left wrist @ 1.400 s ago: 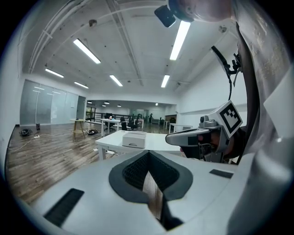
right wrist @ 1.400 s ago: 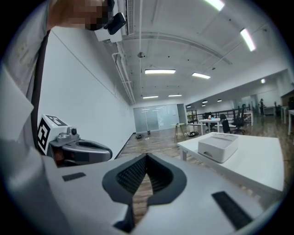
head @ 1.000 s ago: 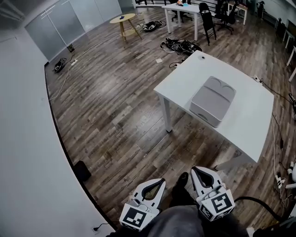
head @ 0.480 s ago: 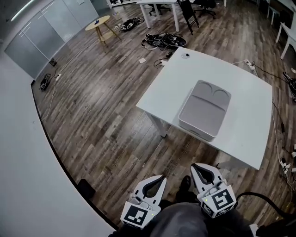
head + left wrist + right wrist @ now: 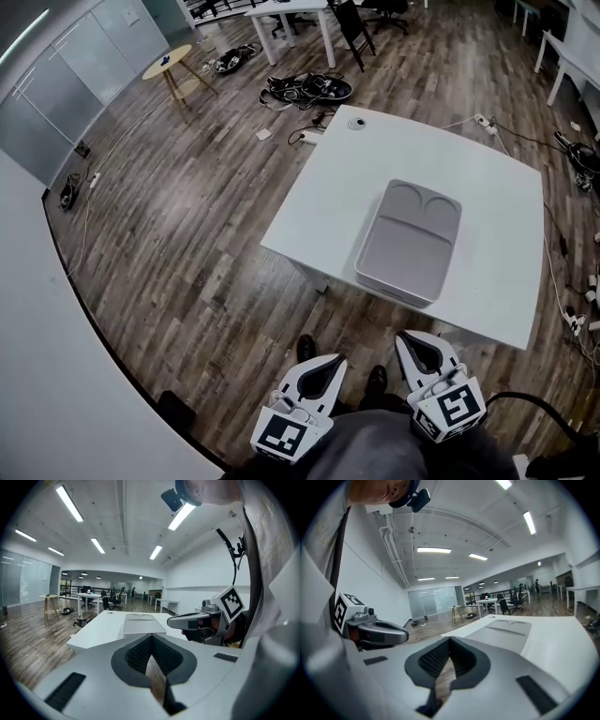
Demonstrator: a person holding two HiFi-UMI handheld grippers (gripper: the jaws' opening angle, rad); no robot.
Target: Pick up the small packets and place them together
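Not started. Left gripper [image 5: 330, 362] and right gripper [image 5: 411, 339] both closed, empty, short of table [image 5: 319, 202]. Grey box [image 5: 410, 244] by near edge; no packets visible. All picking remains.

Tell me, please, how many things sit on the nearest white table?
2 on the table: a grey box in the middle and a round thing at the far left corner. Anything inside the box is hidden.

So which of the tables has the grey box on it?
The large white table closest ahead; the grey box sits on its middle. The round wooden table and the far white desk stand further back.
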